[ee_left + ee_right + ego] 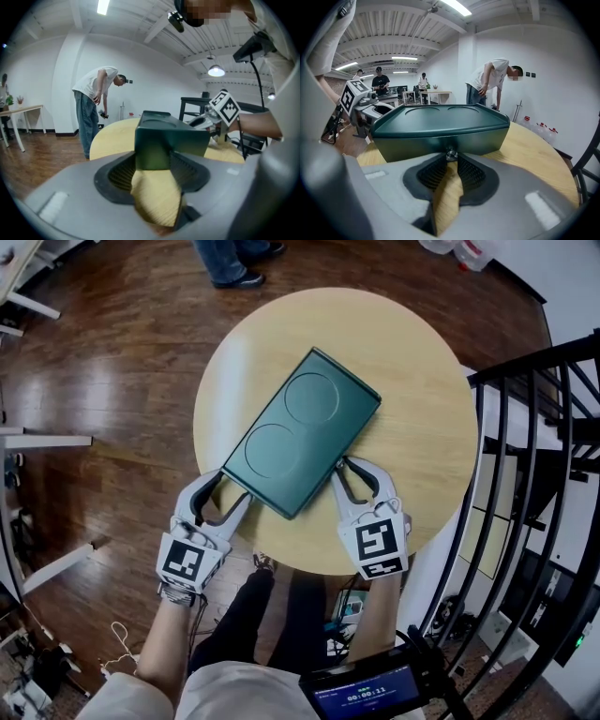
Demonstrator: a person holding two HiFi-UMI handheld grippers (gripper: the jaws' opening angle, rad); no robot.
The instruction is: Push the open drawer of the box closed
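A dark green box [300, 432] with two round recesses in its lid lies slantwise on the round wooden table [422, 409]. My left gripper [225, 486] straddles its near left corner. In the left gripper view the box corner [152, 150] is wedged between the ribbed pads [119, 176]. My right gripper [345, 465] sits at the box's long right side. In the right gripper view the drawer front [440, 140] looks flush with the box, and its small metal knob [451, 153] sits pinched at my right gripper [451, 158] fingertips.
A black metal railing [534, 456] stands close at the table's right. A person [230, 259] stands beyond the far edge, bending forward [492, 79]. White desk legs [37, 437] are on the wood floor at left. A small screen [370, 695] hangs near my waist.
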